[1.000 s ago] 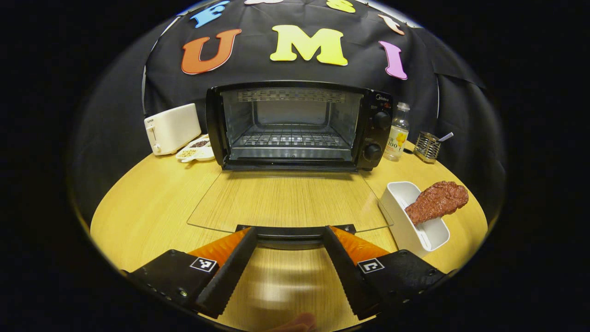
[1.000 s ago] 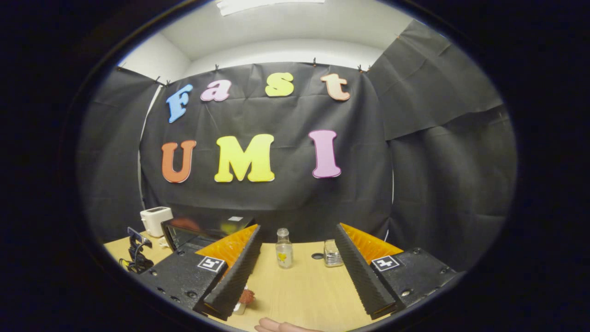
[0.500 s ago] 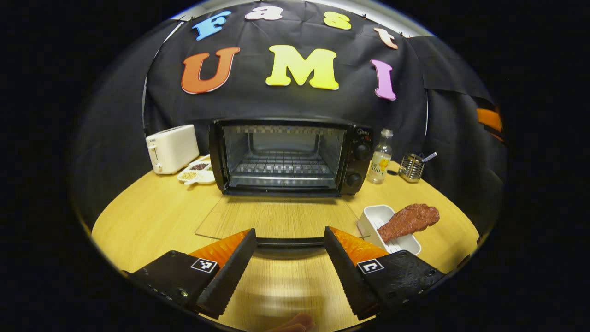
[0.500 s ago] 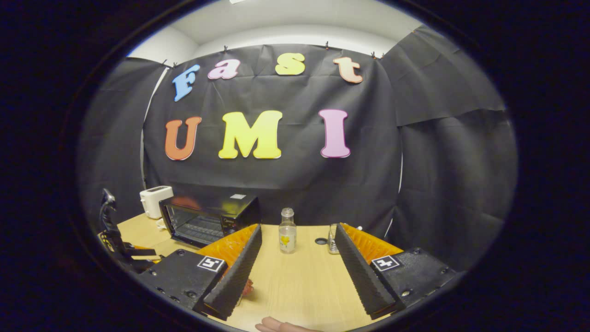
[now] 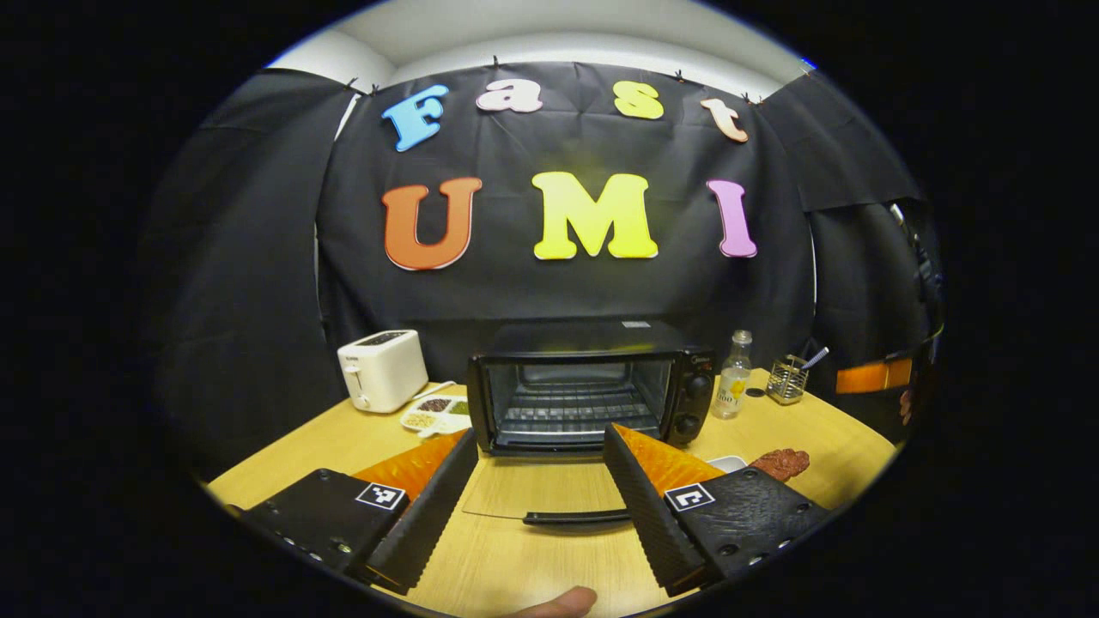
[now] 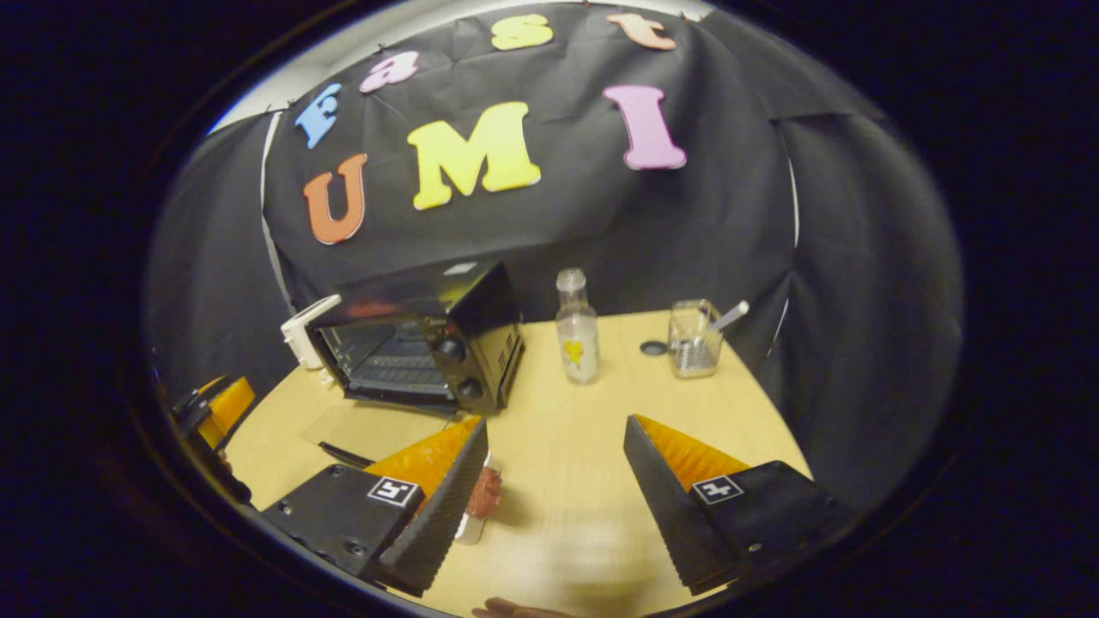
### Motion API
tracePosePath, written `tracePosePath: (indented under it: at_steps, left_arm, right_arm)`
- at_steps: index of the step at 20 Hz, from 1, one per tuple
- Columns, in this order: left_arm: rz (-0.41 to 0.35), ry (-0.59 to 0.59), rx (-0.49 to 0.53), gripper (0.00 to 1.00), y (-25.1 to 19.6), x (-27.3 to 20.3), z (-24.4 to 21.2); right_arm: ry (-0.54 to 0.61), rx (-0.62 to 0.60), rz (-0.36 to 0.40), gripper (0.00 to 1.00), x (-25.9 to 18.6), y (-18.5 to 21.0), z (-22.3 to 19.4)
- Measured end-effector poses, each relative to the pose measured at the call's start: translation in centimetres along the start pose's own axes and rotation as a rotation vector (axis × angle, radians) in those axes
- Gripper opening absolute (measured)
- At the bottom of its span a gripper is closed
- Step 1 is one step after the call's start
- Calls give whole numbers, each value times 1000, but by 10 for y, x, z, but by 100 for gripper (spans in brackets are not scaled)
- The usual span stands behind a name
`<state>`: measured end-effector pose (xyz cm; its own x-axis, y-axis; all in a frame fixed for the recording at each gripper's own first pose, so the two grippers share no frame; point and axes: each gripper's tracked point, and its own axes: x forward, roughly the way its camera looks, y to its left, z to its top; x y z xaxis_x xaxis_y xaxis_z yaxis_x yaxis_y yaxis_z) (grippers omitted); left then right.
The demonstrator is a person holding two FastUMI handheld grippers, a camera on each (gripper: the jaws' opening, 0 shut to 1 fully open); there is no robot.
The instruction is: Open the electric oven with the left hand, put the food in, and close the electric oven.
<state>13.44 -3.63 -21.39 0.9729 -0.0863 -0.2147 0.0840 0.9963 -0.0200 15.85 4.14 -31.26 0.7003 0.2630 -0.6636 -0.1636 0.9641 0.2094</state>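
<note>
Black electric oven (image 5: 592,386) at the back middle of the wooden bench (image 5: 300,446), glass door (image 5: 537,489) dropped flat onto the bench, dark handle (image 5: 575,517) at its near edge, wire rack bare inside. Two knobs on the oven's right panel. White toaster (image 5: 381,369) to the oven's left, with a white divided dish of seeds (image 5: 436,415) just in front of it, near the oven's left corner. To the oven's right a small clear bottle (image 5: 732,386), then a wire-mesh holder (image 5: 786,380) with a utensil sticking out — both well apart from the door.

Food (image 5: 780,463) — a reddish-brown piece of meat — lying across a white tray (image 5: 730,463) on the bench, right of the open door and partly hidden behind a finger of the left gripper. Seen again in the right gripper view as a reddish lump (image 6: 486,493) just beside the right gripper's left finger, tray edge mostly covered.

Left gripper (image 5: 539,506) spread wide, holding nothing, raised over the bench in front of the door handle without touching it. Right gripper (image 6: 554,506) likewise wide apart and empty, above bare bench, food beside but not between its fingers. Oven (image 6: 421,339) up and to the left there, bottle (image 6: 577,330) and holder (image 6: 694,339) farther back. Other gripper (image 6: 215,412) at the far left edge.
</note>
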Motion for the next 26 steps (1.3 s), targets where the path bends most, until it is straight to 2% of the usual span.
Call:
tracePosePath:
  at_steps: [2, 3, 6, 7, 9, 10, 12, 13, 18, 19, 20, 22, 25, 26]
  left_arm:
    - [6, -27, -7, 94, 9, -9, 15]
    - [5, -41, -9, 94, 15, -14, 22]
    - [53, -77, -15, 98, 46, -25, 41]
    - [73, -90, -18, 98, 57, -30, 47]
    - [106, -110, -40, 97, 73, -41, 54]
    - [109, -118, -60, 97, 78, -45, 57]
    - [89, -112, -99, 95, 77, -53, 54]
    - [76, -107, -111, 95, 78, -55, 53]
    - [89, -92, -72, 95, 91, -65, 46]
    - [85, -88, -71, 95, 90, -67, 45]
    - [78, -83, -72, 95, 90, -68, 42]
    - [66, -73, -73, 95, 89, -69, 37]
    - [55, -58, -57, 95, 91, -70, 31]
    - [54, -50, -49, 95, 92, -69, 27]
  right_arm:
    - [84, 64, 47, 91, 15, 5, -21]
    - [115, 96, 79, 94, 18, 9, -29]
    - [228, 186, 163, 82, 33, 24, -60]
    - [265, 214, 191, 75, 37, 29, -69]
    - [315, 262, 259, 76, 39, 43, -82]
    - [325, 291, 301, 56, 37, 52, -85]
    - [321, 328, 330, 17, 32, 62, -83]
    - [306, 291, 325, 13, 30, 62, -83]
    - [149, 28, 199, 11, 6, 68, -59]
    - [119, -25, 183, 7, 0, 72, -53]
    - [88, -77, 167, 10, -4, 75, -48]
    - [30, -175, 130, 11, -12, 84, -38]
    - [-38, -277, 95, 11, -20, 104, -25]
    - [-51, -294, 92, 7, -19, 110, -22]
